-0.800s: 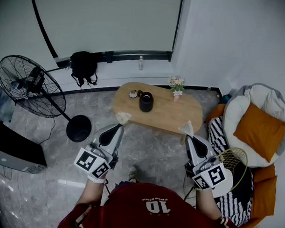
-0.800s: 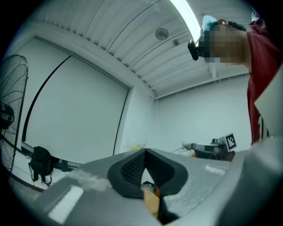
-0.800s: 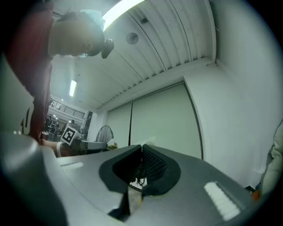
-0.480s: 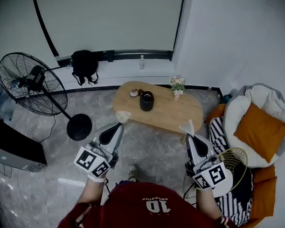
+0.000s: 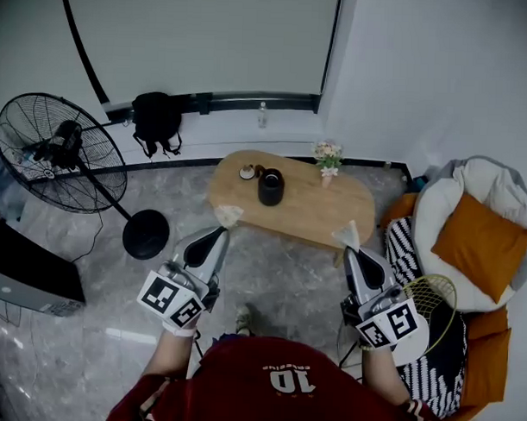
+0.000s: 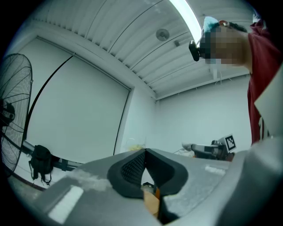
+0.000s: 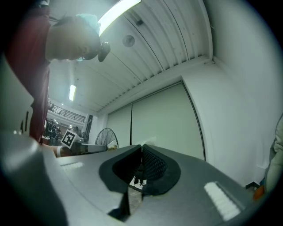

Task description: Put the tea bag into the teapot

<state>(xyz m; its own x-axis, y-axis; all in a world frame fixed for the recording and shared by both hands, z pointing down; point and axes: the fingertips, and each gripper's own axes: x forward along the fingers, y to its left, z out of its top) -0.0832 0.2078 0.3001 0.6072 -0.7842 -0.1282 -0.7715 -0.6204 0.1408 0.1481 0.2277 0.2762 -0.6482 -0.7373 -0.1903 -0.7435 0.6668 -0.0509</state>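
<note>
Fingers (image 6: 132,167) pressed together — left gripper (image 5: 222,231) pinching a crumpled cream tea bag (image 5: 229,215), right gripper (image 5: 349,250) a whiter one (image 5: 345,235) (pointed); squat black teapot (image 5: 270,187) near the worktop's (image 5: 320,207) left end.

Grey marble floor (image 5: 72,250), white walls (image 5: 424,73); oval wood table (image 5: 320,207) ctr; pedestal fan (image 5: 58,151); beanbag (image 5: 443,203) w/ orange cushion (image 5: 480,243).

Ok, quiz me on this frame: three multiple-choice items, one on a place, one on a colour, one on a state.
1. The teapot stands: A on the wooden table; B on a shelf; C on a stool.
2. The cushion is: A blue; B orange; C green.
3. The left tongs are: A wide open; B shut on a tea bag; C out of view.
Key: 1 A, it sits on the tabletop; 2 B, plainly orange; 3 B, jaws together, pale bag at their tip.
</note>
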